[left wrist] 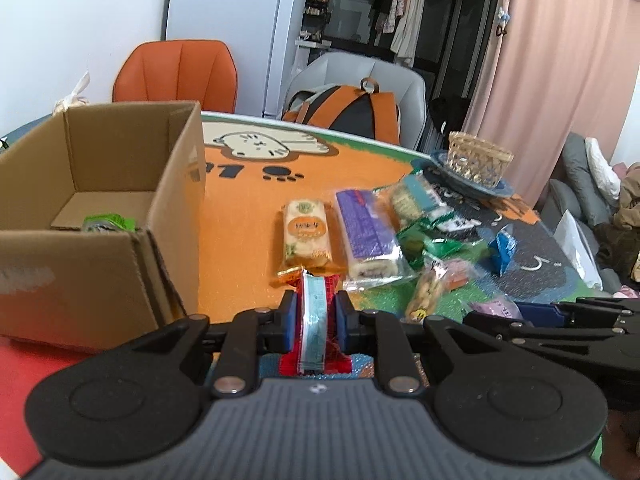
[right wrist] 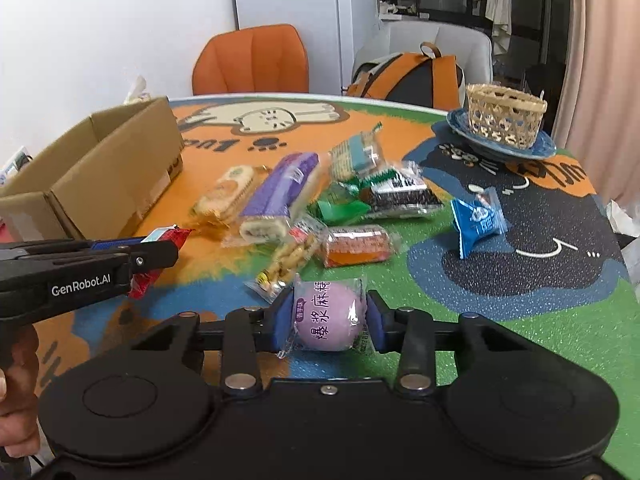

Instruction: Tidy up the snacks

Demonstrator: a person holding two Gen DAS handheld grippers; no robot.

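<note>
The cardboard box (left wrist: 100, 216) stands at the left of the table (left wrist: 240, 216); its near wall hides most of the green packet (left wrist: 110, 224) lying inside. The heap of snacks (right wrist: 320, 200) in the middle overlaps, and motion blur makes several labels unreadable. Only a part of a hand (right wrist: 16, 392) shows at the left edge of the right wrist view. The left gripper (left wrist: 316, 316) is pressed together on a red wrapped snack (left wrist: 314, 320), held on edge between its blue pads. The right gripper (right wrist: 330, 316) pinches a round purple snack (right wrist: 330, 316) in clear wrap, at the near edge of the heap.
</note>
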